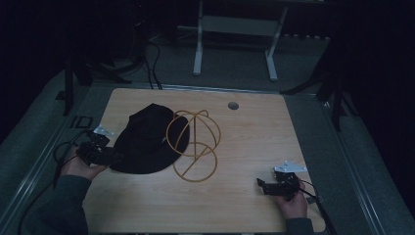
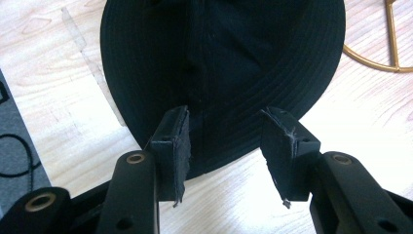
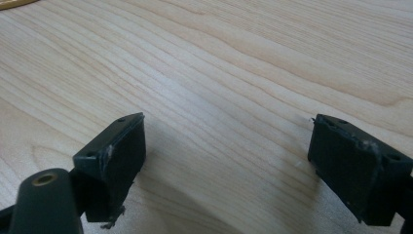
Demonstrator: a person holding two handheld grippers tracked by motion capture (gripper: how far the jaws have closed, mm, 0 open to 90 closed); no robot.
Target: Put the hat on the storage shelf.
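Nearest the high camera, our forearms came in from the bottom edge, one to each side of the tabletop (image 1: 235, 147), a pale wood-grain slab that carried everything else. On its left half lay the black bucket hat (image 1: 147, 139), flat on its brim, its right edge touching and partly overlapping the gold wire hat stand (image 1: 194, 144), whose hoops rose from a ring base near the middle. We judged the stand was there to receive the hat, so the hat sat close beside it for a short lift.

Our left tool (image 1: 105, 152) was held low at the hat's left brim. In the left gripper view its two pads stood apart, the brim's edge (image 2: 224, 146) lying between and just beyond them, nothing pinched yet; that spacing suited sliding over the brim before closing.

Our right tool (image 1: 274, 186) waited well apart, near the tabletop's lower right corner. Its pads (image 3: 117, 161) were spread wide over bare wood and empty, likely kept clear until a second grip was needed.
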